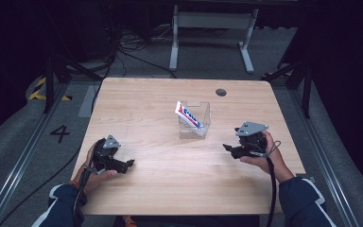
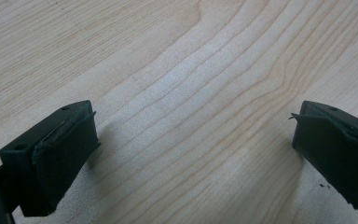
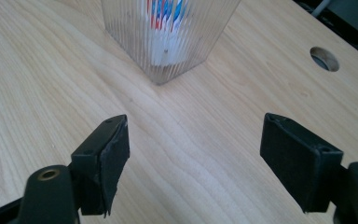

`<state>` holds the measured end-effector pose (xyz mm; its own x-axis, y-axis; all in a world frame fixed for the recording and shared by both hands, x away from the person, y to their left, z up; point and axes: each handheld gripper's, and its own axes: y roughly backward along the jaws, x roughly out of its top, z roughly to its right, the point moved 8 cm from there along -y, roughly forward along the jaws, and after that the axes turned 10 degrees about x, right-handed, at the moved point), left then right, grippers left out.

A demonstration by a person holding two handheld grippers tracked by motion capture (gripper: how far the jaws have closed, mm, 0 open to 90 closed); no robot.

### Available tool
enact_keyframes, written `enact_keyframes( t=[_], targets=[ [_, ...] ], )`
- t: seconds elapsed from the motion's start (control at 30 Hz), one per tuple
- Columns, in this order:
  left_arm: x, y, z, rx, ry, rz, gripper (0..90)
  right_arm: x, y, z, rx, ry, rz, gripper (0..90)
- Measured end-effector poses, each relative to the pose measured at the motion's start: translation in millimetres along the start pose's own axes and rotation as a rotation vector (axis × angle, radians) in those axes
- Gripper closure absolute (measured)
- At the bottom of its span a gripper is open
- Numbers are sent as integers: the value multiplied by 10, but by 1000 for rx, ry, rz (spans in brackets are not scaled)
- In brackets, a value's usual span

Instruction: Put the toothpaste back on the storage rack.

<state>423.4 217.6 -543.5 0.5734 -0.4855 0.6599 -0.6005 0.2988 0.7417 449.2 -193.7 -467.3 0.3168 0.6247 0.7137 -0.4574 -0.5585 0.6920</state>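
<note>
A clear ribbed plastic box [image 1: 195, 121] stands near the middle of the wooden table [image 1: 170, 175]. A white toothpaste tube [image 1: 188, 115] with red and blue print leans inside it, its top sticking out at the left. The box [image 3: 168, 32] stands just ahead of my right gripper [image 3: 193, 158], which is open and empty. In the high view that right gripper [image 1: 228, 148] rests on the table to the box's lower right. My left gripper [image 1: 129, 164] lies at the front left, and its jaws [image 2: 193, 154] are wide open over bare wood.
A round cable hole [image 1: 220, 92] is in the table's far right part, also seen as the hole [image 3: 324, 58] beyond the right gripper. Behind the table stand a white desk frame [image 1: 211, 33] and cables on the grey floor.
</note>
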Motion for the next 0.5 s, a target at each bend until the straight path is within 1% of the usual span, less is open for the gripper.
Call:
enact_keyframes(
  t=[0.17, 0.2, 0.23, 0.33, 0.37, 0.47, 0.5],
  targets=[
    [0, 0, 0, 0, 0, 0, 4, -129, -13, -21, 5, -9, -13, 252],
    [1, -1, -3, 2, -2, 1, 4, -155, -10, -15, 2, -2, -15, 252],
    [0, 0, 0, 0, 0, 0, 4, -185, -7, -20, -1, -15, -18, 253],
    [0, 0, 0, 0, 0, 0, 4, -280, 7, -9, -2, -30, -22, 255],
    [0, 0, 0, 0, 0, 0, 4, -280, 7, -9, -2, -30, -22, 255],
    [0, 0, 0, 0, 0, 0, 4, -382, 47, 4, -8, -30, -34, 255],
    [0, 0, 0, 0, 0, 0, 4, -413, 68, 10, -9, -42, -35, 255]
  ],
)
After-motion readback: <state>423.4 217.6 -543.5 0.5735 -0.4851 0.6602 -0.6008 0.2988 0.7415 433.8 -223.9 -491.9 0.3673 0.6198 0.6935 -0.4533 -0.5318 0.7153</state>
